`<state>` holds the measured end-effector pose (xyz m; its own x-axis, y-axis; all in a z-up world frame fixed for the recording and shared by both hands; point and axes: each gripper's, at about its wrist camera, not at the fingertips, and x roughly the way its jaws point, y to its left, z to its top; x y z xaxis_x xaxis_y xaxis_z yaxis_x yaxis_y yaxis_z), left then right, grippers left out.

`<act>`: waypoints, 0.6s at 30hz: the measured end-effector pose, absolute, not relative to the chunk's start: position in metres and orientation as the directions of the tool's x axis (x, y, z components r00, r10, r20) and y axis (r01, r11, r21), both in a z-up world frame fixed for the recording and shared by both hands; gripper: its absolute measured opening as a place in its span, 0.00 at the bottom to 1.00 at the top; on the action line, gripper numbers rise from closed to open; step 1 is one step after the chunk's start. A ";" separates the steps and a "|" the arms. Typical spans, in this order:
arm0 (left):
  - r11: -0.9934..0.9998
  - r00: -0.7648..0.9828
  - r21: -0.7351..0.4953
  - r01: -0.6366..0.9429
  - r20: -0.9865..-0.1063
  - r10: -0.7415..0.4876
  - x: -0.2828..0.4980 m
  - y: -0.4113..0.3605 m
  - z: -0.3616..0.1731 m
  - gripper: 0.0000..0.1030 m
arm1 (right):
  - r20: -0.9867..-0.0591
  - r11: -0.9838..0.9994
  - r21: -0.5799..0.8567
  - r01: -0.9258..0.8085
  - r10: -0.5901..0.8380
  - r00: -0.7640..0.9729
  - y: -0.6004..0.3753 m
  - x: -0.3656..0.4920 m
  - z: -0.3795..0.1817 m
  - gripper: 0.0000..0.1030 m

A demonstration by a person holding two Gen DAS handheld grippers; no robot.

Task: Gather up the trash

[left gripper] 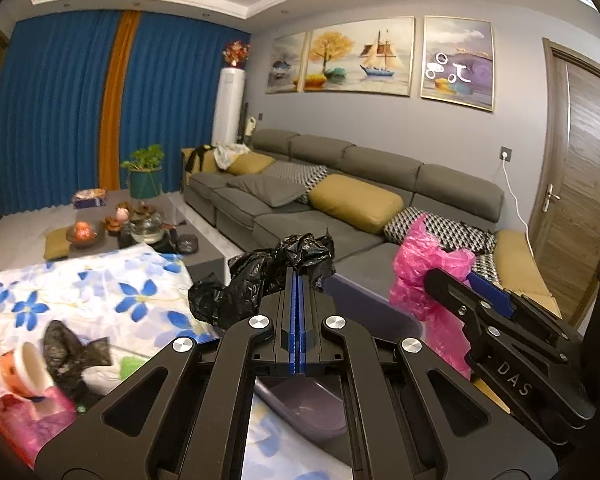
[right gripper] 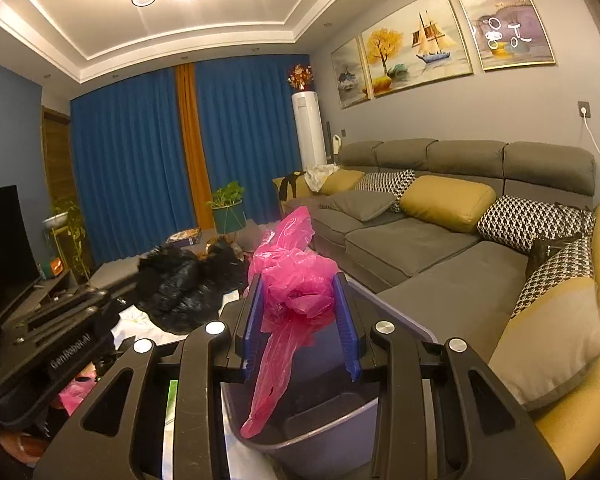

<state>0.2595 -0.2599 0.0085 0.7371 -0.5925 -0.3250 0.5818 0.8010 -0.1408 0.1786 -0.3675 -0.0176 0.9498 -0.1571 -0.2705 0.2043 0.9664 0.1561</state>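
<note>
My left gripper [left gripper: 299, 276] is shut on a crumpled black plastic bag [left gripper: 260, 276] and holds it above the grey-purple bin [left gripper: 364, 296]. The black bag [right gripper: 184, 284] also shows in the right wrist view, left of centre. My right gripper [right gripper: 300, 280] has its jaws apart with a pink plastic bag [right gripper: 296, 276] between the blue pads; the bag hangs down into the bin [right gripper: 308, 436]. The pink bag [left gripper: 424, 264] and the right gripper [left gripper: 460, 276] also show at the right of the left wrist view.
A table with a blue-flowered cloth [left gripper: 100, 292] carries a paper cup [left gripper: 24, 368], another black bag [left gripper: 76, 352] and pink plastic [left gripper: 40, 424]. A grey sofa [left gripper: 340, 208] with cushions stands to the right. A low tea table [left gripper: 140, 232] is beyond.
</note>
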 end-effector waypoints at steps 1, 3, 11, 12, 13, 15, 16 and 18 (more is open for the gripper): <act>0.799 0.733 -0.142 0.584 -0.330 -0.595 0.261 -0.262 0.005 0.00 | -0.269 0.967 0.156 0.200 -0.154 0.951 -0.372 0.182 -0.017 0.34; 0.791 0.721 -0.150 0.593 -0.338 -0.605 0.269 -0.268 0.001 0.00 | -0.272 0.967 0.160 0.199 -0.151 0.950 -0.375 0.185 -0.021 0.34; 0.774 0.683 -0.198 0.601 -0.375 -0.627 0.293 -0.281 -0.017 0.00 | -0.292 0.963 0.184 0.195 -0.136 0.947 -0.383 0.201 -0.024 0.36; 0.770 0.676 -0.203 0.605 -0.380 -0.632 0.294 -0.282 -0.019 0.00 | -0.295 0.962 0.188 0.197 -0.136 0.946 -0.384 0.201 -0.024 0.36; 0.767 0.672 -0.208 0.607 -0.382 -0.635 0.295 -0.282 -0.020 0.00 | -0.297 0.961 0.192 0.199 -0.136 0.945 -0.386 0.203 -0.025 0.37; 0.759 0.660 -0.216 0.614 -0.388 -0.644 0.298 -0.284 -0.022 0.04 | -0.296 0.959 0.206 0.196 -0.130 0.946 -0.389 0.204 -0.026 0.46; 0.754 0.651 -0.222 0.618 -0.394 -0.649 0.299 -0.285 -0.023 0.08 | -0.294 0.958 0.211 0.194 -0.127 0.947 -0.391 0.206 -0.025 0.50; 0.777 0.668 -0.225 0.588 -0.406 -0.624 0.305 -0.282 -0.027 0.49 | -0.296 0.954 0.225 0.199 -0.127 0.947 -0.394 0.207 -0.024 0.52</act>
<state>0.3046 -0.2822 -0.0268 0.6679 -0.6238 -0.4059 0.5885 0.7766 -0.2250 0.2072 -0.3945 -0.0244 0.9467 -0.1274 -0.2957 0.1986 0.9540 0.2247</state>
